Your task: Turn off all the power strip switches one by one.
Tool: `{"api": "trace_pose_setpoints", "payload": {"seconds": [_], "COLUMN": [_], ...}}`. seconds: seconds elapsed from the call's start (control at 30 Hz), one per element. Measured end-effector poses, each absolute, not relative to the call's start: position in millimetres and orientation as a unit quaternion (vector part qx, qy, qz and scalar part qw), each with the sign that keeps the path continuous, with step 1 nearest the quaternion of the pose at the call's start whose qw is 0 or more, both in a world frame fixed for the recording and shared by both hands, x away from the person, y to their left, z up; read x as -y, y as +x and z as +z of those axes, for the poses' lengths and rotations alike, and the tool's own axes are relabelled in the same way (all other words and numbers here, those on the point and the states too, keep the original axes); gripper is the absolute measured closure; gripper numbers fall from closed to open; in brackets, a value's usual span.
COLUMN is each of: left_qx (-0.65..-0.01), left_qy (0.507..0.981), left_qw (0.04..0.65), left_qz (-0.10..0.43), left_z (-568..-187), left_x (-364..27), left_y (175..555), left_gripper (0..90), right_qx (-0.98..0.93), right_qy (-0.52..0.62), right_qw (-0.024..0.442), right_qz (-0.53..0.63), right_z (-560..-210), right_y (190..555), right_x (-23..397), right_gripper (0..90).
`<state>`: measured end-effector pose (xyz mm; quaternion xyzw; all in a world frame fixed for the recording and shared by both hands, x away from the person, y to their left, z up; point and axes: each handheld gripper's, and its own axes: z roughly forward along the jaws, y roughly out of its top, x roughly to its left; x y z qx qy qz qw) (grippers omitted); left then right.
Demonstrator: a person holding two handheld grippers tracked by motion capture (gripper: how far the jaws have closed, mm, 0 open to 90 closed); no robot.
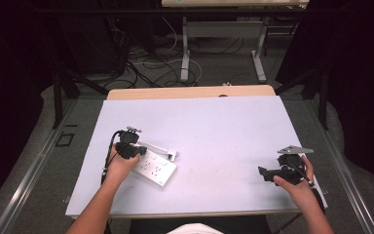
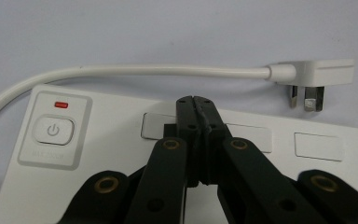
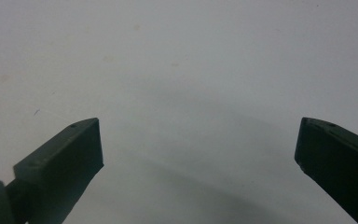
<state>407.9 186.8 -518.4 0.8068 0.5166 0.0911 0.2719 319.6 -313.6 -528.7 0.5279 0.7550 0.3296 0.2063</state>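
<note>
A white power strip lies on the left part of the table, with its white cable curving round to a plug that rests beside it. My left gripper stands over the strip. In the left gripper view my left gripper is shut with nothing between the jaws, its tips against the strip's top face by a socket. The power button with a red lamp is left of the tips, and the plug lies beyond. My right gripper is open over bare table.
A pale sheet covers the table, and a wooden edge shows along the far side. Beyond it the floor holds loose cables and the legs of another table. Dark curtains flank both sides.
</note>
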Motion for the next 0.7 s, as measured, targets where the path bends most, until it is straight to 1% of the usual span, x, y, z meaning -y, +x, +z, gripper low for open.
{"api": "trace_pose_setpoints", "payload": {"seconds": [0.3, 0.33, 0.53, 0.7], "left_qx": [-0.508, -0.514, -0.499, -0.499], "left_qy": [0.81, 0.806, 0.816, 0.814], "left_qw": [0.278, 0.282, 0.281, 0.284], "left_qz": [0.089, 0.087, 0.085, 0.084], "left_z": [-518.1, -518.1, -514.9, -513.3], "left_x": [-182.5, -180.8, -176.9, -173.7], "left_y": [404.2, 403.1, 400.5, 397.8], "left_gripper": [90.0, 90.0, 90.0, 90.0], "right_qx": [-0.755, -0.754, -0.755, -0.755], "right_qy": [0.528, 0.528, 0.528, 0.528], "right_qw": [0.207, 0.21, 0.206, 0.206], "right_qz": [0.33, 0.329, 0.33, 0.33], "right_z": [-528.9, -529.0, -528.9, -528.8], "right_y": [319.7, 319.7, 319.6, 319.5], "right_x": [314.1, 313.9, 313.4, 313.7], "right_gripper": [0.4, 0.4, 0.4, 0.4]}}
